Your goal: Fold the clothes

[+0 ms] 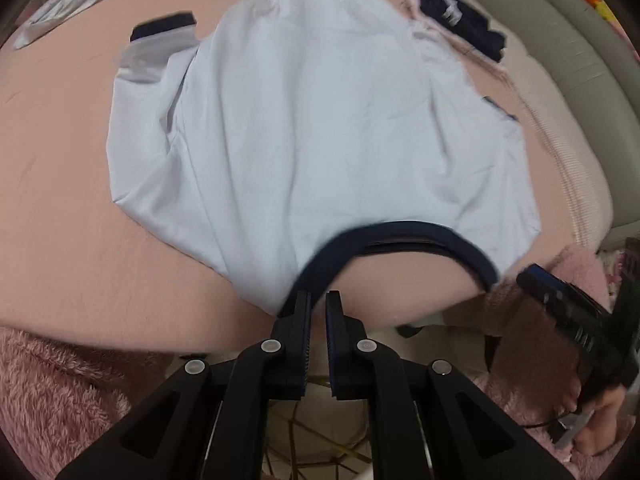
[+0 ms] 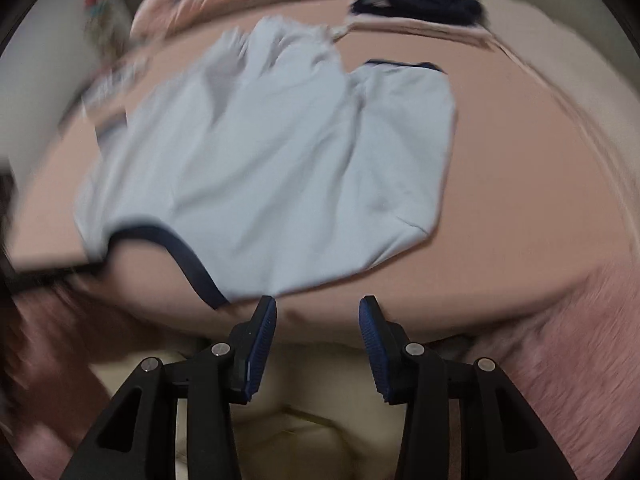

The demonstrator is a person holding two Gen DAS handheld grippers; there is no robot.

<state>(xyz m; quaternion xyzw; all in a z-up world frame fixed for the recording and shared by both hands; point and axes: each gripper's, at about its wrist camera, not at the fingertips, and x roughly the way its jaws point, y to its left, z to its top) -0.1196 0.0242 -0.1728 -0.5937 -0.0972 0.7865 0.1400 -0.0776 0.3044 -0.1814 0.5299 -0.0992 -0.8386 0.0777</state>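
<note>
Two tongs over a white shirt [image 1: 312, 128] lying flat on the pink bed [image 1: 60, 216]: left tongs [image 1: 319, 300] nearly clenched, seemingly on the navy collar [image 1: 400, 236], right tongs [image 2: 318, 306] released and empty, so pinch the near shoulder before folding evenly.

Soft, even indoor light fills both of my views, with no hard shadows and no glare. The fisheye lenses bow the pink bed sheet [image 1: 72, 184] into a dome and darken every corner into a black ring. My left view is fairly sharp in the middle, though the white shirt [image 1: 304, 132] smears a little along its navy collar. My right view is heavily motion-blurred, worst at its left edge, where shapes streak beyond recognition. My own fingers [image 2: 260, 344] stay crisp in each view.
</note>
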